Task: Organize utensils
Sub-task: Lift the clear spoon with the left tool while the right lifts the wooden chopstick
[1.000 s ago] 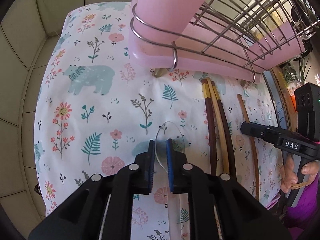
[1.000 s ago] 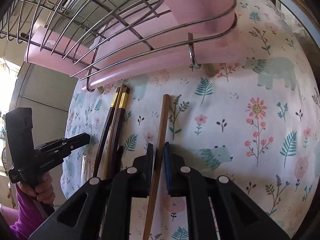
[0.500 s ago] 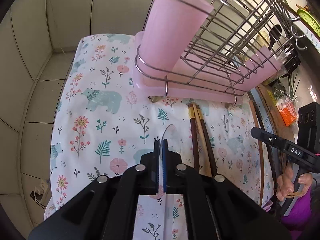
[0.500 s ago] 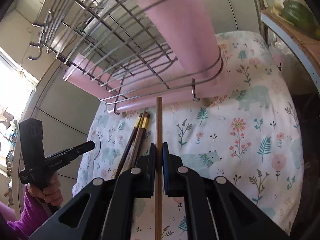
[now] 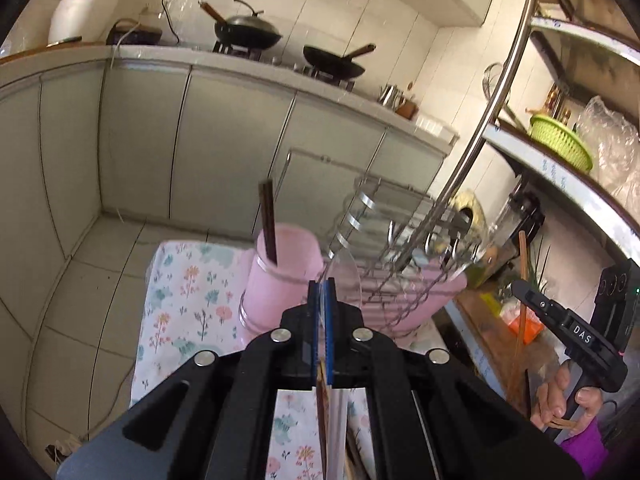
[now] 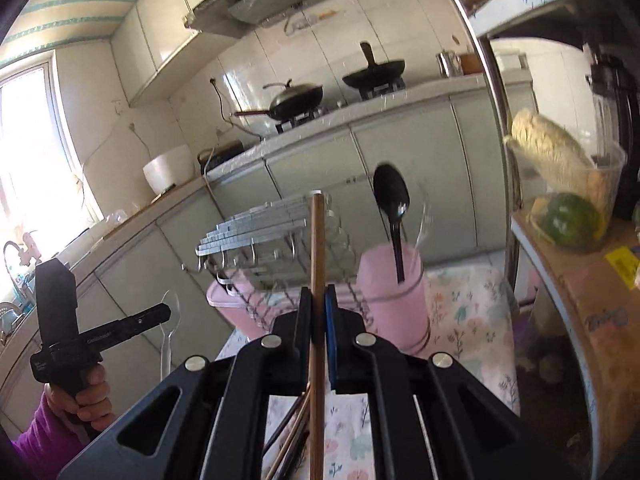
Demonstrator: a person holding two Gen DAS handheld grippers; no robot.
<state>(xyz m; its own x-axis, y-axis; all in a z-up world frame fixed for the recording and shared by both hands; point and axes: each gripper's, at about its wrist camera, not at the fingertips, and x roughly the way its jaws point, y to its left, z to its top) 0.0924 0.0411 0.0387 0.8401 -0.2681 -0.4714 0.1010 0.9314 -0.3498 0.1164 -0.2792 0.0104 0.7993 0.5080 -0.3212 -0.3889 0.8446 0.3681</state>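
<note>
My left gripper [image 5: 321,292] is shut on a clear plastic spoon [image 5: 344,280], held upright above the floral cloth [image 5: 188,292]; the spoon also shows in the right wrist view [image 6: 170,320]. My right gripper [image 6: 319,300] is shut on a brown wooden chopstick [image 6: 317,248], also held upright; the chopstick shows in the left wrist view [image 5: 522,280] too. A pink utensil cup [image 5: 284,276] on a wire dish rack [image 5: 392,240] holds a dark chopstick [image 5: 267,220]. A second pink cup [image 6: 394,300] holds a black spoon [image 6: 392,204]. More chopsticks [image 6: 292,436] lie on the cloth below.
A pink drip tray [image 6: 236,304] sits under the rack. A steel shelf post [image 5: 492,100] rises on the right, with a green basket [image 5: 560,140] on the shelf. Kitchen cabinets and woks [image 5: 248,32] stand behind. A jug with corn [image 6: 560,184] is on the right.
Both grippers have lifted off the cloth with their utensils and tilted up, so the views now look across at the rack tops and the kitchen behind.
</note>
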